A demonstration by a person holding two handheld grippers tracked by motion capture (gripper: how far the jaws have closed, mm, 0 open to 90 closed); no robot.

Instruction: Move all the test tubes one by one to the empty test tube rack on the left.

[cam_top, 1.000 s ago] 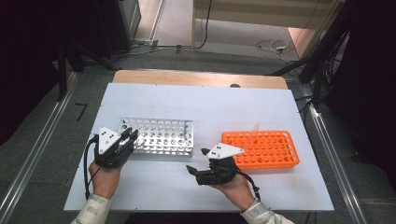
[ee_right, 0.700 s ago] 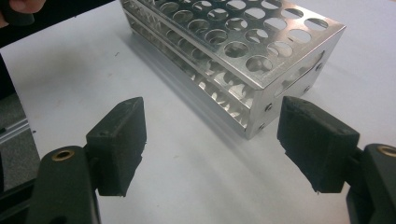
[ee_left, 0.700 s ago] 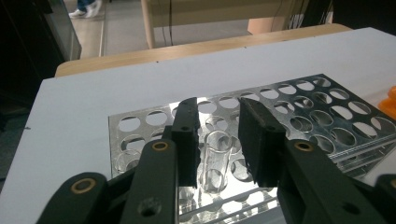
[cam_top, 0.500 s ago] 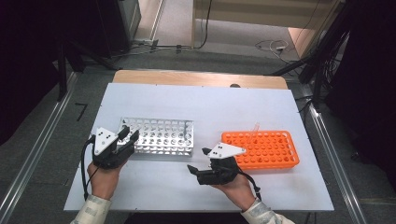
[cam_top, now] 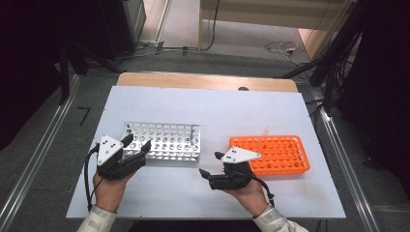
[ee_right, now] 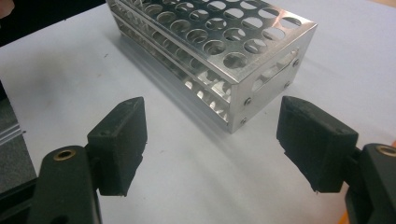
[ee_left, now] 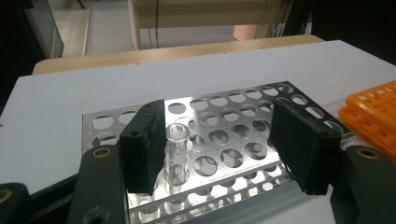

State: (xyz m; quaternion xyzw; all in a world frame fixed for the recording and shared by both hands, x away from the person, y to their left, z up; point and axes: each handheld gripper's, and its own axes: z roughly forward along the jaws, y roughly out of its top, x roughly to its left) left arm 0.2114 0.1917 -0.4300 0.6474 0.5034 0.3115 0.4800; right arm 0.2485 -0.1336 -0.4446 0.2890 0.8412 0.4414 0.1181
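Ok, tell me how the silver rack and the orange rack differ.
The silver rack is bare perforated metal; the orange rack looks like coloured plastic. The silver rack sits by the left gripper, the orange rack by the right gripper. A clear tube stands upright in the silver rack; the thin tube in the orange rack leans. Both are rectangular grids of round holes on the white table.

The left claw (ee_left: pixel 219 149) has just been opening over the metal rack (cam_top: pixel 167 141): jaws that were pinched together a second ago now stand apart. A clear tube (ee_left: pixel 177 156) stands in a rack hole between them, close beside one jaw and well off the other.
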